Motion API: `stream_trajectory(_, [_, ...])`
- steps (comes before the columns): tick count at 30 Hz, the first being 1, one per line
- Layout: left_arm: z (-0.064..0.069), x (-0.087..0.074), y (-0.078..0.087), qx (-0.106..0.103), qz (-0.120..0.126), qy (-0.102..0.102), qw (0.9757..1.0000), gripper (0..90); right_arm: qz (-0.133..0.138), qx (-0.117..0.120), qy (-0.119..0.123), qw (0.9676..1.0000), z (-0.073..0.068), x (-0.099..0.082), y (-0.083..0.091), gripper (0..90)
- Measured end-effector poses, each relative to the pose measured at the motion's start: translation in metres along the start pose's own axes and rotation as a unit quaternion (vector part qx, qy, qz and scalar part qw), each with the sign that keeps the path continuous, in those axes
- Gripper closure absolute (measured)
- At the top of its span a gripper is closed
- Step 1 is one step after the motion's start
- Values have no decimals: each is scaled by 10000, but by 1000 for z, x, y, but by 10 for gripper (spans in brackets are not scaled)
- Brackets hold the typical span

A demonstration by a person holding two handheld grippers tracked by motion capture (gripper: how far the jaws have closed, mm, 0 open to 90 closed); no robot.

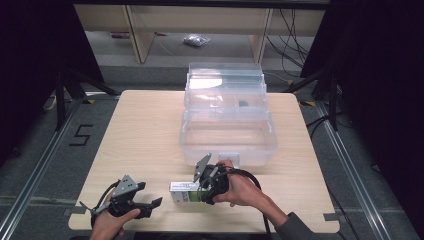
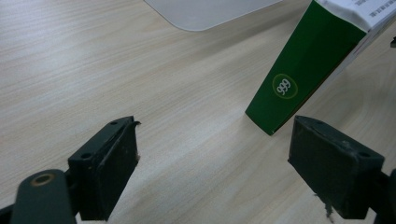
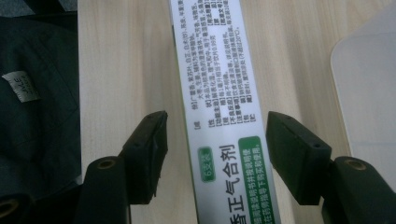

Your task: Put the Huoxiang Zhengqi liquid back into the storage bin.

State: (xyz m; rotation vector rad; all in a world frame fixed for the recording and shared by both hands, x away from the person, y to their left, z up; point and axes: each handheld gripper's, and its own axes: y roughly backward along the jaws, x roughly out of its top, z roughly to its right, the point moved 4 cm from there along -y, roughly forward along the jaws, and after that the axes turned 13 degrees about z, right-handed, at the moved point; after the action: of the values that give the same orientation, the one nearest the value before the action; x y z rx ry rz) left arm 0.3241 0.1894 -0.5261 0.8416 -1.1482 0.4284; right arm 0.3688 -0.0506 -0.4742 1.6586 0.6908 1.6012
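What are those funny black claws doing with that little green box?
A person holds a claw tool in each hand at a wooden table. The right gripper sits around a green and white box lying on the table, jaws either side but not squeezing it yet. The left gripper waits open nearby, holding nothing. A clear plastic bin stands open behind.
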Motion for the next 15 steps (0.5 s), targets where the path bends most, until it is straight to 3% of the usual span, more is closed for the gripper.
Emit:
stream_trajectory(1, [0, 0, 0, -2, -10, 0, 10000, 150, -32, -44, -105, 9999, -1, 0, 0, 411])
stream_trajectory(3, [0, 0, 0, -1, 2, 2, 10000, 150, -210, -118, 37, 9997, 1, -2, 0, 424])
stream_trajectory(4, [0, 0, 1, 1, -45, -18, 10000, 150, -290, -129, -137, 9994, -2, -2, 0, 427])
stream_trajectory(9, [0, 0, 1, 6, -46, -18, 10000, 150, -334, -111, -73, 9994, -2, -1, -2, 445])
stream_trajectory(11, [0, 0, 1, 3, -39, -17, 10000, 150, -300, -50, 136, 9994, 0, -1, -3, 456])
stream_trajectory(12, [0, 0, 1, 2, -39, -18, 10000, 150, -360, -120, -25, 9993, -1, -1, -3, 457])
stream_trajectory(14, [0, 0, 1, 2, -38, -15, 10000, 150, -369, -61, 57, 9993, -1, -1, -4, 475])
stream_trajectory(15, [0, 0, 1, 0, -34, -16, 10000, 150, -407, -74, -16, 9991, -2, -1, -4, 478])
